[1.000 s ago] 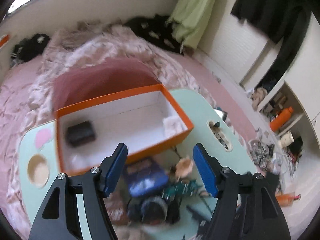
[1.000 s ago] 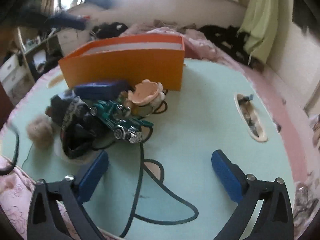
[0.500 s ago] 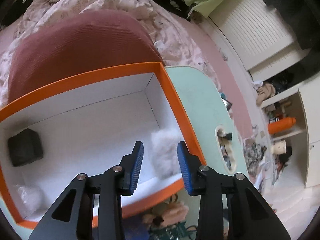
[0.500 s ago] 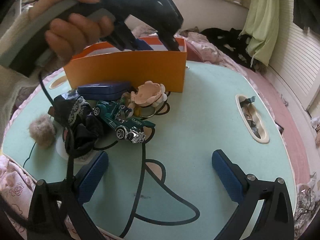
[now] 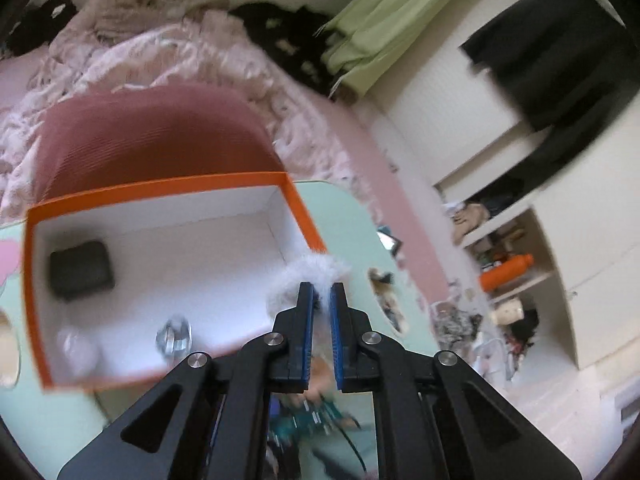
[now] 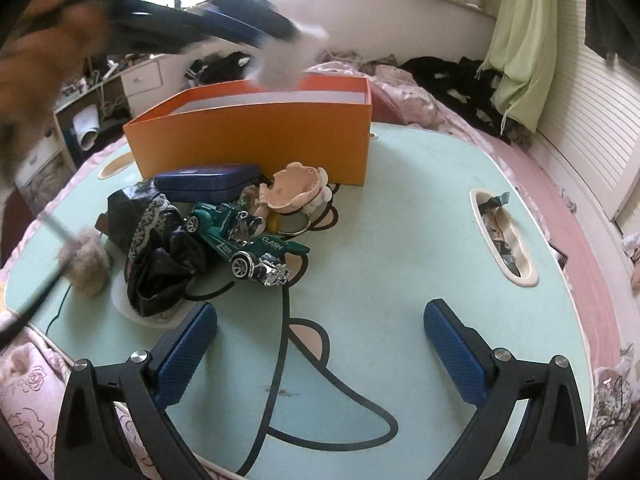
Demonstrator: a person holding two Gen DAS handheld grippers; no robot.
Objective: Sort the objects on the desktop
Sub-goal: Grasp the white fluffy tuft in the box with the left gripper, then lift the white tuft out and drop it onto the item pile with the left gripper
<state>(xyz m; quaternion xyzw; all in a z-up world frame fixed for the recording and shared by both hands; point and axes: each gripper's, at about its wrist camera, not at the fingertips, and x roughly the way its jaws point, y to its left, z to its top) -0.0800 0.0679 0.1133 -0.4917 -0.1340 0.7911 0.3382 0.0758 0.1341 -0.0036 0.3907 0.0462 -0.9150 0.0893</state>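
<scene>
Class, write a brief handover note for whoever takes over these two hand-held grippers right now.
Left hand-held gripper: shut on the white fluffy ball, held above the orange box.
Right hand-held gripper: open, holding nothing, low over the table.
In the box: black item, small clear items.
Left to sort: toy car, blue case, doll head, brown pompom, black pouch.

left wrist above orange box (image 5: 304, 216), right wrist low, both see it

One orange box (image 6: 256, 148), one toy car (image 6: 244, 246), one blue case (image 6: 206, 182), two fluffy pompoms, white (image 5: 308, 278) and brown (image 6: 88, 266), two grippers
</scene>
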